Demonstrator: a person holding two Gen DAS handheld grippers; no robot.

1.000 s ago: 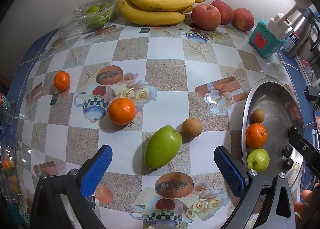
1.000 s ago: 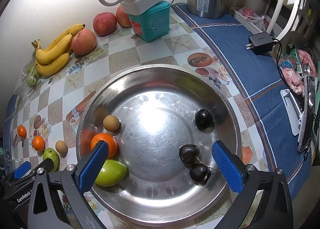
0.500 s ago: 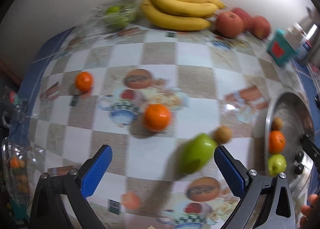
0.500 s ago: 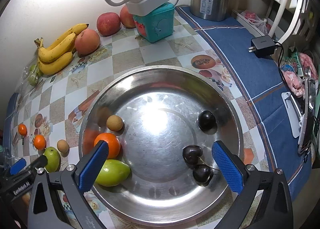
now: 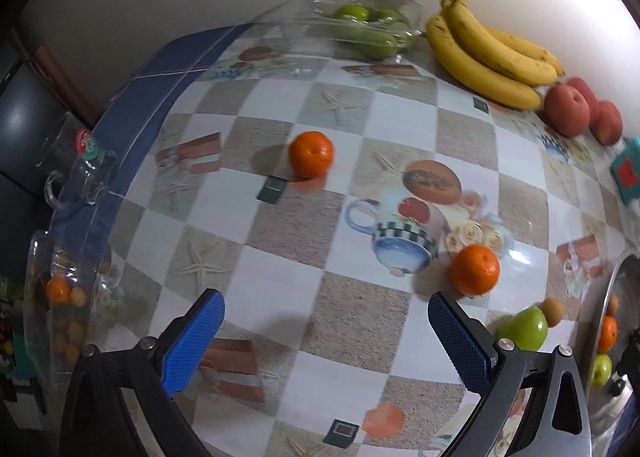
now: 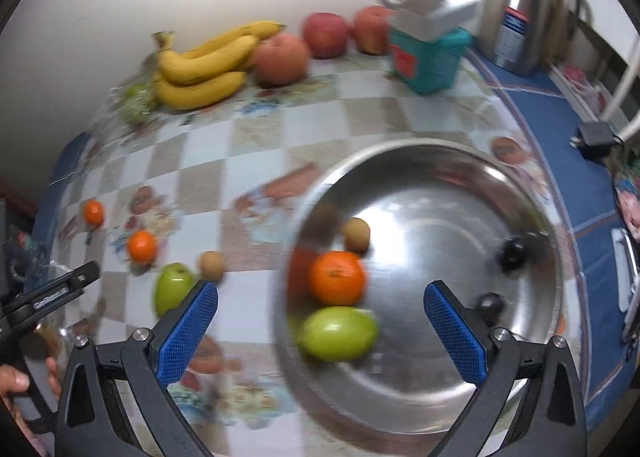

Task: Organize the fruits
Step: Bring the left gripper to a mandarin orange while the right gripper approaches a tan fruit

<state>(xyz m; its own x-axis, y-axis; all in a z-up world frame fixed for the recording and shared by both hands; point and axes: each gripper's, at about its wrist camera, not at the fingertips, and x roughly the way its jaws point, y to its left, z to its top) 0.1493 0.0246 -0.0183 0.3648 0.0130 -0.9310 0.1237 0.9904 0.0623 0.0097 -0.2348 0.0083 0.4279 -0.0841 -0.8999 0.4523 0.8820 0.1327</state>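
My left gripper [image 5: 324, 331] is open over bare checked tablecloth. An orange [image 5: 475, 270] lies just beyond its right finger, a second orange [image 5: 311, 154] farther ahead, and a green mango [image 5: 523, 328] with a small brown fruit [image 5: 551, 310] sits to the right. My right gripper [image 6: 320, 317] is open above the left side of the steel bowl [image 6: 460, 161]. The bowl holds an orange [image 6: 337, 278], a green mango [image 6: 339, 333], a brown fruit [image 6: 356, 234] and dark plums [image 6: 512, 255]. Nothing is between either gripper's fingers.
Bananas [image 5: 486, 57], red apples [image 5: 568, 110] and a clear bag of green fruit [image 5: 366, 31] line the back wall. A teal box [image 6: 428, 53] and steel kettle [image 6: 516, 25] stand behind the bowl. Glass jars [image 5: 60, 269] sit at the left table edge.
My left gripper swung left, away from the green mango, toward the oranges. My right gripper shifted left toward the bowl's left side. Both stayed open.
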